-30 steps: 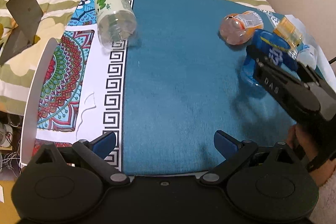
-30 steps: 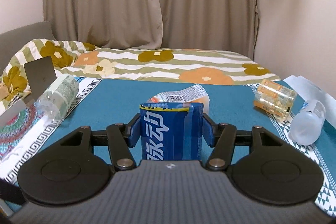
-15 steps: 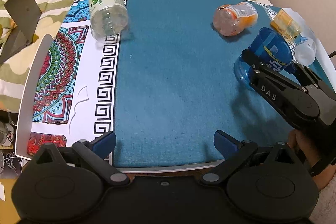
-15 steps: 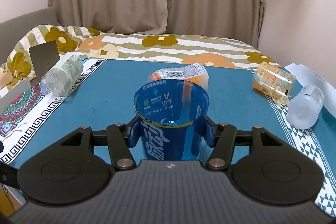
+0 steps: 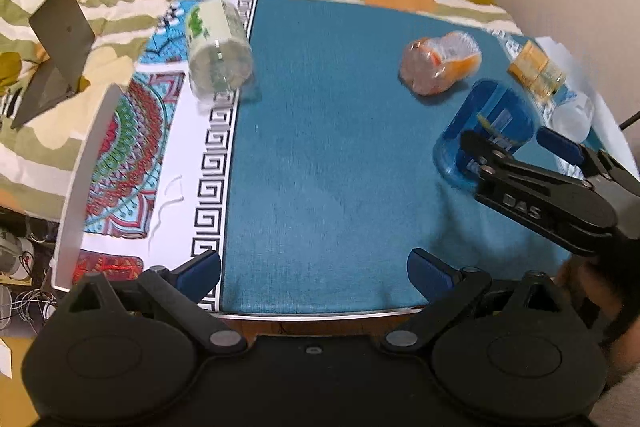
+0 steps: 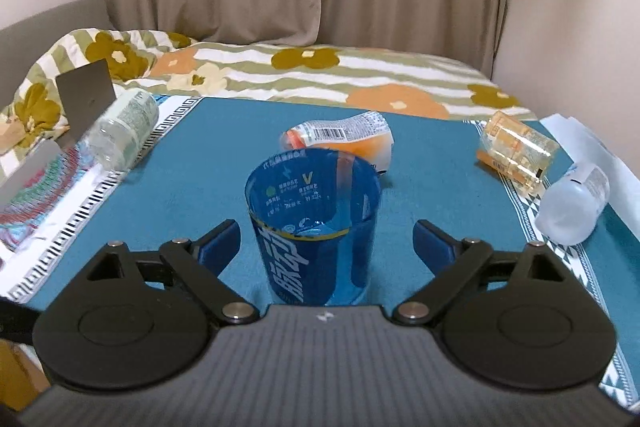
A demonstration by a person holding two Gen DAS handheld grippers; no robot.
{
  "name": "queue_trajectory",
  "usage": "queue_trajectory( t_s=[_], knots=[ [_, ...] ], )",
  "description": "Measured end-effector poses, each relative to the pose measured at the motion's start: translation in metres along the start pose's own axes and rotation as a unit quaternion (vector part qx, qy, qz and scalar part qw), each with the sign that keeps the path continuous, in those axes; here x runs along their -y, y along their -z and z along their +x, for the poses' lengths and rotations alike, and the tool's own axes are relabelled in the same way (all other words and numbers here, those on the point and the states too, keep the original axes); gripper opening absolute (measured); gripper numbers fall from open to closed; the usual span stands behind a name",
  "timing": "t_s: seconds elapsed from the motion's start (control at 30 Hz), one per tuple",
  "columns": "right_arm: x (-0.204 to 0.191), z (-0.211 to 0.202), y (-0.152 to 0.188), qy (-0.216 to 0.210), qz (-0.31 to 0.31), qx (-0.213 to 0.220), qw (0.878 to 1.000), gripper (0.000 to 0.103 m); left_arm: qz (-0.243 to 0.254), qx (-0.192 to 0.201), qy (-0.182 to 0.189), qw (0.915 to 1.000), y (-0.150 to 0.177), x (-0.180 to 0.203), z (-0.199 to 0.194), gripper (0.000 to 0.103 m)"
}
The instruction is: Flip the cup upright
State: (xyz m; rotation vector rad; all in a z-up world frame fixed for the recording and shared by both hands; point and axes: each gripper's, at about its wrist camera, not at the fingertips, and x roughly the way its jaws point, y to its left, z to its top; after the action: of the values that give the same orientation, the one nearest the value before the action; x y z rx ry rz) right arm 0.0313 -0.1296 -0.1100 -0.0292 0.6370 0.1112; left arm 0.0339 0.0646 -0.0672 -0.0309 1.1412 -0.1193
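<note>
A translucent blue plastic cup (image 6: 316,227) with white lettering stands upright, mouth up, on the teal tablecloth (image 6: 208,187). My right gripper (image 6: 326,241) is open, its blue-padded fingers on either side of the cup with gaps to its wall. In the left wrist view the cup (image 5: 490,129) stands at the right with the right gripper (image 5: 516,147) around it. My left gripper (image 5: 314,269) is open and empty over the table's near edge.
Cups lie on their sides: a clear green-labelled one (image 5: 218,57) at the far left, an orange one (image 5: 442,61) behind the blue cup, a yellow one (image 6: 516,147) and a frosted white one (image 6: 572,205) at the right. A floral bed lies beyond the table.
The right gripper tipped the blue cup from mouth-down to upright, set it on the cloth, and opened its fingers off it. The left gripper stayed open, shifting slightly.
</note>
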Motion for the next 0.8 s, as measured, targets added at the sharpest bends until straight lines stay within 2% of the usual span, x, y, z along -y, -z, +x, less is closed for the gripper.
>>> queue_trajectory(
  t_s=[0.27, 0.43, 0.53, 0.8],
  knots=[
    [0.028, -0.062, -0.057, -0.001, 0.0, -0.073, 0.997, 0.103, -0.002, 0.058, -0.006, 0.9983, -0.016, 0.017, -0.05, 0.103],
    [0.046, -0.092, -0.082, 0.023, -0.015, -0.12, 0.992, 0.103, 0.01, 0.085, -0.005, 0.9963, -0.02, 0.033, -0.068, 0.103],
    [0.055, -0.1, -0.084, 0.032, -0.018, -0.147, 0.988, 0.103, 0.015, 0.088, -0.007, 0.996, -0.02, 0.041, -0.07, 0.103],
    [0.071, -0.114, -0.067, 0.044, 0.009, -0.177, 0.983, 0.103, 0.027, 0.099, -0.022, 0.9945, -0.011, 0.056, -0.074, 0.103]
  ],
)
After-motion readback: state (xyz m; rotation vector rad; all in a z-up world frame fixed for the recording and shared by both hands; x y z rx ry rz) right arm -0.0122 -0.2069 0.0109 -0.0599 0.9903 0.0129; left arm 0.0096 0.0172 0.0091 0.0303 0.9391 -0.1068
